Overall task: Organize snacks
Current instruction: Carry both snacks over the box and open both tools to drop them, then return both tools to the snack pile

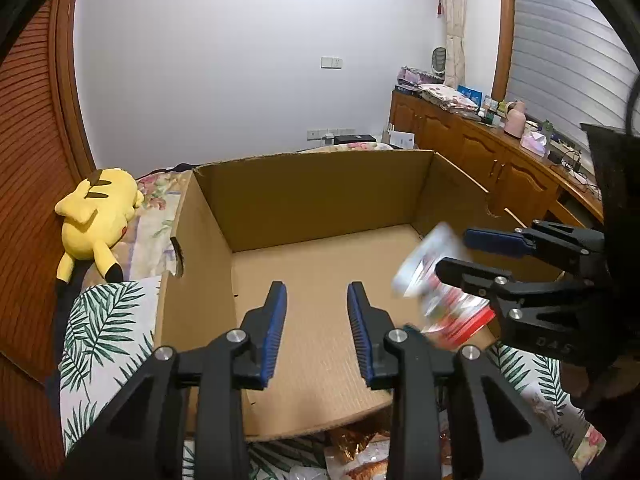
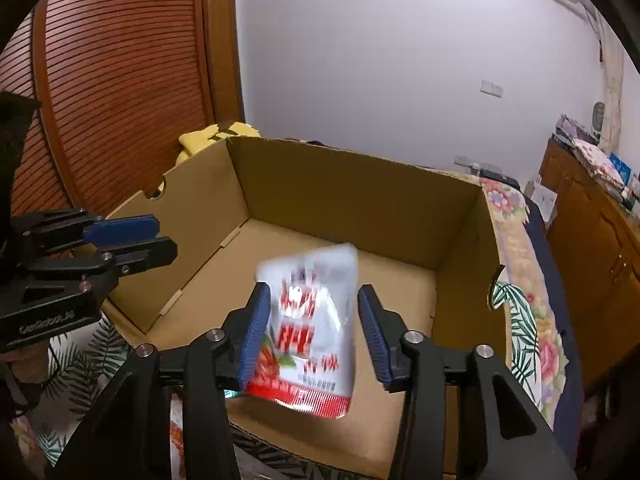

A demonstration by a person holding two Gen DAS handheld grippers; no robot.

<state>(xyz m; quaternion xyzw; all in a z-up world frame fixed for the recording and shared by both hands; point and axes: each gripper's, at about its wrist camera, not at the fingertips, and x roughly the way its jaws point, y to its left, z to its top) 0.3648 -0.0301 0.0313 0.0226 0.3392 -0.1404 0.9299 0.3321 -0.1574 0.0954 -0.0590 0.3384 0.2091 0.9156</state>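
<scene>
Red-and-white, the snack pouch hangs blurred between the right gripper's parted jaws, its long axis running away along the fingers over the cardboard box, apparently dropping free, while the left gripper, narrowly parted and empty, sits just beside it.

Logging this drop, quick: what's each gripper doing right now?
Left gripper: open, nothing between its jaws.
Right gripper: open; the blurred snack packet sits loose between its jaws over the cardboard box.
</scene>
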